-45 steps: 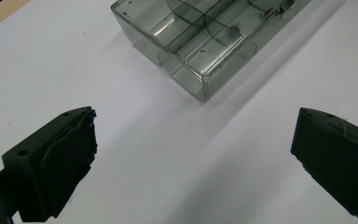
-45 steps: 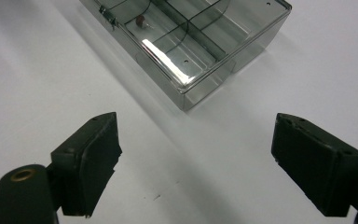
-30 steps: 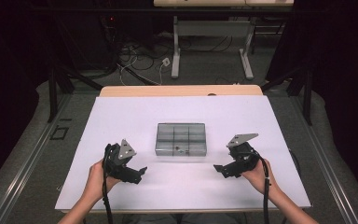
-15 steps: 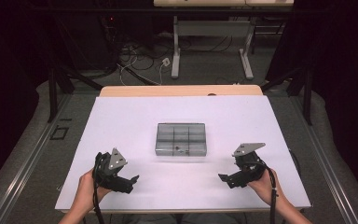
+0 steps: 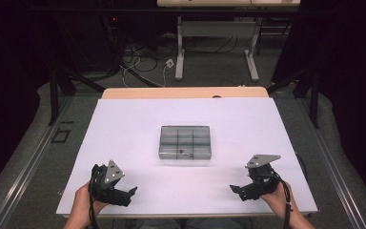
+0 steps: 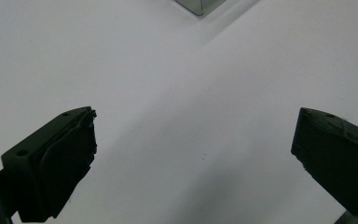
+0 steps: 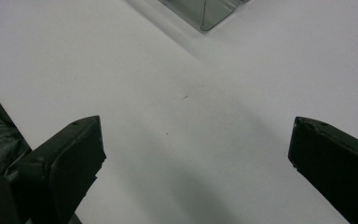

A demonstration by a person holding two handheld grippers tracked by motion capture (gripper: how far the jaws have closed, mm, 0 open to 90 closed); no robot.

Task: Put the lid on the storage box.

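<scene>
Compartment box (image 5: 185, 142), clear grey plastic, six-celled, both grippers' fingers spread wide, empty

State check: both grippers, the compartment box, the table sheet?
left gripper: open, empty, low over the near left of the sheet, apart from the box.
right gripper: open, empty, low over the near right of the sheet, apart from the box.
compartment box: flat at the sheet's middle, untouched; small items in one near compartment, too small to identify.
white sheet: flat, covering the table.
</scene>
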